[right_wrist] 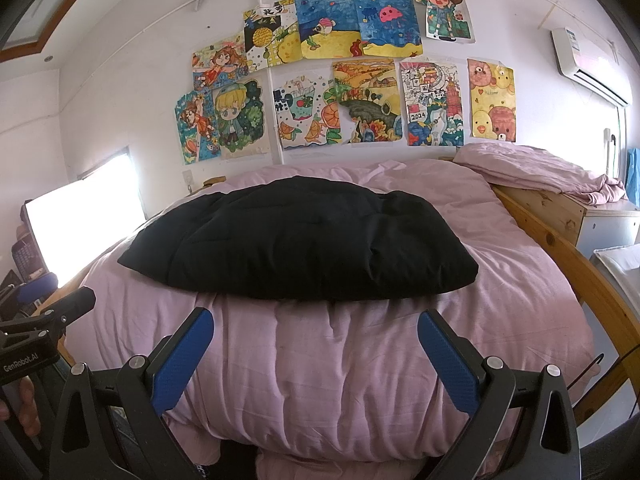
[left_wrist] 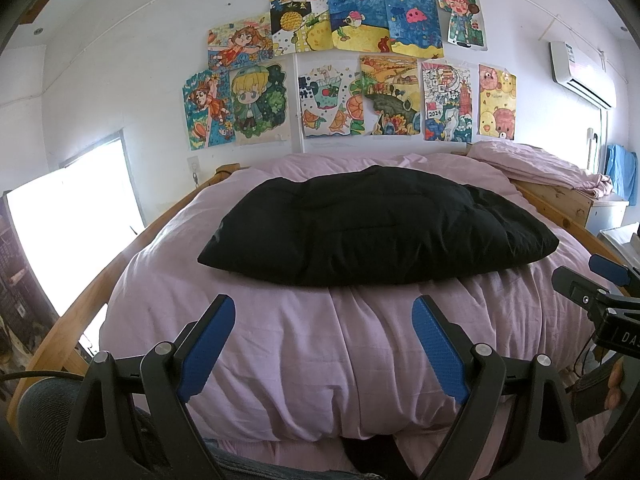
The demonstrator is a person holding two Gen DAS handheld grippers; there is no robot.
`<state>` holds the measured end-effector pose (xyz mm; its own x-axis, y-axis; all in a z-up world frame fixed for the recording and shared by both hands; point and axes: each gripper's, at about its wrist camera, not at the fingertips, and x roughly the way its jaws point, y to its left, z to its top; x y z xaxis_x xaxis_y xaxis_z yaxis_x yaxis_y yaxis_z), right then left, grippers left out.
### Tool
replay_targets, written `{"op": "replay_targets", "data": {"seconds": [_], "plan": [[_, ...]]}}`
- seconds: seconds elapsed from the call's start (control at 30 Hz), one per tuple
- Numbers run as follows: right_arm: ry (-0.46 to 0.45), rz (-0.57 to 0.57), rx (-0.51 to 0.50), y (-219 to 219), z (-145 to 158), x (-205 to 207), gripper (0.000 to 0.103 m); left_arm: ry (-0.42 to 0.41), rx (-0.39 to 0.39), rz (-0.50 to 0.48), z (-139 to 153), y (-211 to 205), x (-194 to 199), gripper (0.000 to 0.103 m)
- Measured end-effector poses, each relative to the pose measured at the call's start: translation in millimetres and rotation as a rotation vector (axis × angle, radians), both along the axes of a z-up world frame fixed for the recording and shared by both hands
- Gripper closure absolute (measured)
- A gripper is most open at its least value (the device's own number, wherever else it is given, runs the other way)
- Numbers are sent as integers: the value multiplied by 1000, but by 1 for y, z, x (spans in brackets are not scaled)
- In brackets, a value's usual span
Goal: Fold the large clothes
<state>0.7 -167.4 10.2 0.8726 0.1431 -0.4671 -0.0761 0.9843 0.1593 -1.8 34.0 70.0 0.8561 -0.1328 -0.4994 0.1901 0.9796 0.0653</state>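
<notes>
We see one black padded garment (left_wrist: 376, 224) lying folded across the middle of the pink-covered bed (left_wrist: 360, 340), our left gripper (left_wrist: 324, 344) and right gripper (right_wrist: 316, 356) near the foot edge, both fingers spread wide, nothing between them, eleven drawings (left_wrist: 340, 68) above the far edge.

Garment (left_wrist: 376, 224) on bed (left_wrist: 320, 360), before wall (left_wrist: 140, 80)

wall: coloured drawings (left_wrist: 344, 64), upper centre | air conditioner (left_wrist: 582, 74), upper right | pink duvet (left_wrist: 320, 344), lower centre | window (left_wrist: 72, 232), left
</notes>
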Motion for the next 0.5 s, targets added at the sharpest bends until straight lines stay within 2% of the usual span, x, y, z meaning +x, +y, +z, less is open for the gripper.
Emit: {"op": "replay_targets", "data": {"seconds": [0.33,0.5], "plan": [[0,-1,1,1,0,0,0,2,1,-4,-1,0,-1,16],[-1,-2,2,0,0,0,0,-5,5,32,1,0,-1,16]]}}
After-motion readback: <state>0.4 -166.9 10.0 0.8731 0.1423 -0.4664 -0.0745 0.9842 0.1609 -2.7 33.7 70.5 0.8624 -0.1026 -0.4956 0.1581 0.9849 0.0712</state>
